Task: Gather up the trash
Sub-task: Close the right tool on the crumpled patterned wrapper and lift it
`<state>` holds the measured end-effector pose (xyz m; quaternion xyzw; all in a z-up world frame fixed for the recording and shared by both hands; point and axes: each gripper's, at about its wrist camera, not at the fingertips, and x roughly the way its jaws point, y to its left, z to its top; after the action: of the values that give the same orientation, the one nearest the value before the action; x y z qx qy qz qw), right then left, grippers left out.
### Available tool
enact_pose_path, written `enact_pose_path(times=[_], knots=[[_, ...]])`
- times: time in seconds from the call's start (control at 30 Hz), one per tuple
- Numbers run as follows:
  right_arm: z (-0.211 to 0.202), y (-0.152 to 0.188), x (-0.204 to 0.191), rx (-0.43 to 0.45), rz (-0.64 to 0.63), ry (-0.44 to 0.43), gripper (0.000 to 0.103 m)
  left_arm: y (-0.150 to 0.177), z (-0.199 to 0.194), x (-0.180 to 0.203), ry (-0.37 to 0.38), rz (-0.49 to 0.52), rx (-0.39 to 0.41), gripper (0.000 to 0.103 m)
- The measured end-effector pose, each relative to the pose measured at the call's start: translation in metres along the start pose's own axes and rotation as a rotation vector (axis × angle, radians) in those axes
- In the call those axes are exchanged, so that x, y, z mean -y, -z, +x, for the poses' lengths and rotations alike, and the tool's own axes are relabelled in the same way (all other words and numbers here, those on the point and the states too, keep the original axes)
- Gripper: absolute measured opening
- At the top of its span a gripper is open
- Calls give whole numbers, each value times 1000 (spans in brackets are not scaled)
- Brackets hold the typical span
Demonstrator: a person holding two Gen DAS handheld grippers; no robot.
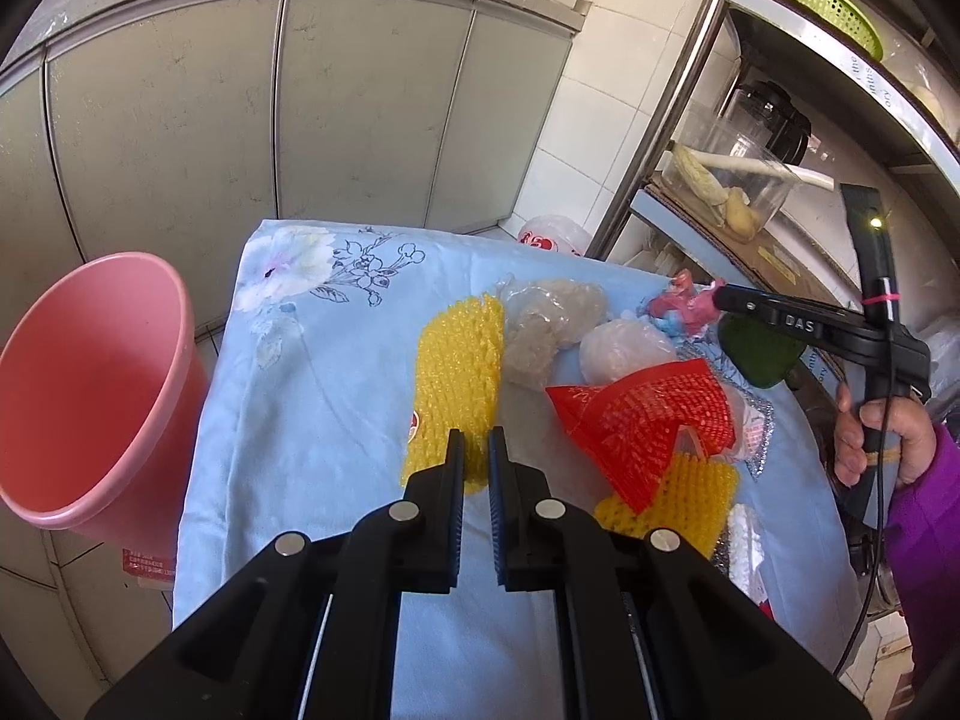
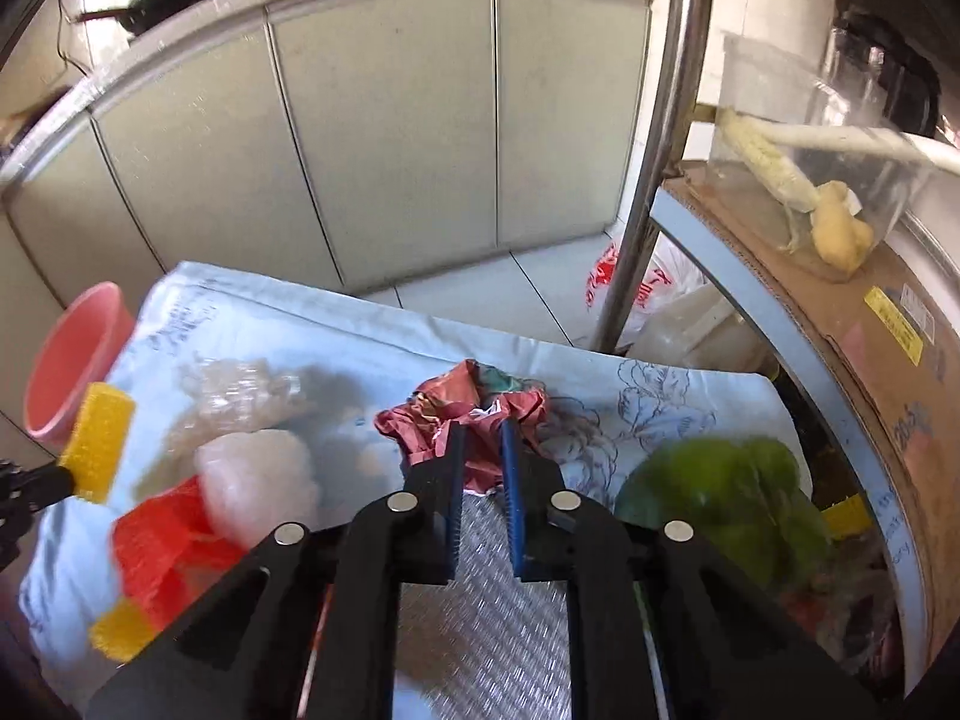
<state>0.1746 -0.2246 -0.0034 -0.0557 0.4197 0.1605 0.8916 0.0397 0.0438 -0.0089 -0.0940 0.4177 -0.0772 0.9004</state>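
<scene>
On worktop (image 1: 312, 420), we clenched left tool (image 1: 477, 444) on yellow foam net (image 1: 459, 372), right tool (image 2: 482, 438) on red wrapper (image 2: 432, 420); next, carry both to pink bin (image 1: 90, 384).

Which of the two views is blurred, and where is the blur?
Left wrist view: sharp, only fisheye bending at the cabinet edges. Right wrist view: motion blur smears the green bag and the red foam net; the crumpled red wrapper stays fairly clear.

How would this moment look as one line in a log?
left gripper: gripping yellow foam net | right gripper: gripping crumpled pink wrapper | pink bin: waiting
</scene>
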Motion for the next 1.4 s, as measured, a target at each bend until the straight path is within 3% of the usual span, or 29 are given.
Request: enact_pose_path(times=[0.2,0.3,0.37,0.43,0.5,0.6,1.0,1.03,1.1,1.13,1.4], knots=[[-27,12,0,55,28,-12,3,5,-10,4,7,9,14,7],[-24,6,5,13,34,-33,4,5,-11,4,13,9,19,7],[-25,4,8,-8,39,-50,15,5,-11,3,14,8,15,7],[-28,9,11,-5,50,-64,40,5,-10,2,15,9,13,7],[-26,13,13,-6,70,-73,48,4,-8,1,19,11,9,7],[-19,15,10,-6,64,-39,50,2,-5,1,25,5,5,7],[23,28,-10,-76,-96,81,50,4,4,-2,34,-1,-8,7],[24,31,-10,-69,-97,89,46,5,4,-3,34,-2,-8,7],[22,33,-6,-57,-89,98,26,5,4,-3,34,-2,-5,7],[18,33,-3,-49,-67,75,24,5,3,-3,34,-3,-3,7],[-37,51,-6,44,-23,31,20,7,-17,0,45,0,37,7]])
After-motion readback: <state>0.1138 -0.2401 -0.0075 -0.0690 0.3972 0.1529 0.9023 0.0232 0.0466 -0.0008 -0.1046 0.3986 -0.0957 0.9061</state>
